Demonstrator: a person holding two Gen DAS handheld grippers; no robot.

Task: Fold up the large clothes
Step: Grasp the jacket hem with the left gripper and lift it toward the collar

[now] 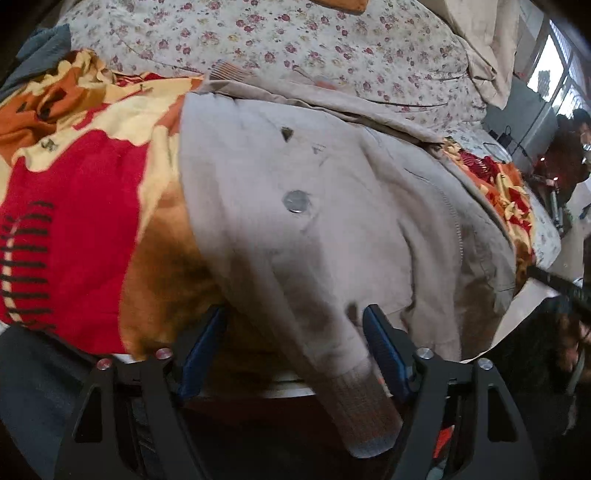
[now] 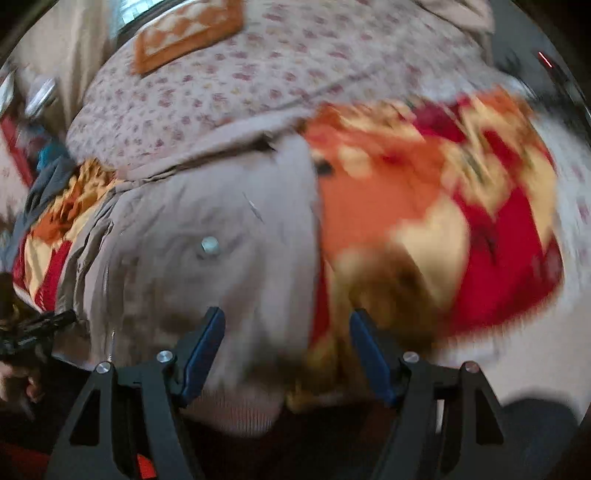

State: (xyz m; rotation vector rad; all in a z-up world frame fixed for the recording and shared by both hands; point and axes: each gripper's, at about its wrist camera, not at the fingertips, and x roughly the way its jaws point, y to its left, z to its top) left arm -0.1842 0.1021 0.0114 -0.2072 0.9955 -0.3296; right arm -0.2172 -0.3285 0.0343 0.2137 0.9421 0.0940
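A beige jacket with a metal snap button lies spread on a red, orange and cream blanket. Its sleeve with a ribbed cuff hangs over the bed's near edge, between the fingers of my left gripper, which is open around it. In the right wrist view, which is blurred, the jacket lies left of centre. My right gripper is open over the jacket's right edge, with the ribbed hem just below it.
A floral quilt covers the bed behind the jacket. An orange patterned cushion lies on it. Grey cloth is bunched at the far left. A person and a window are at the far right.
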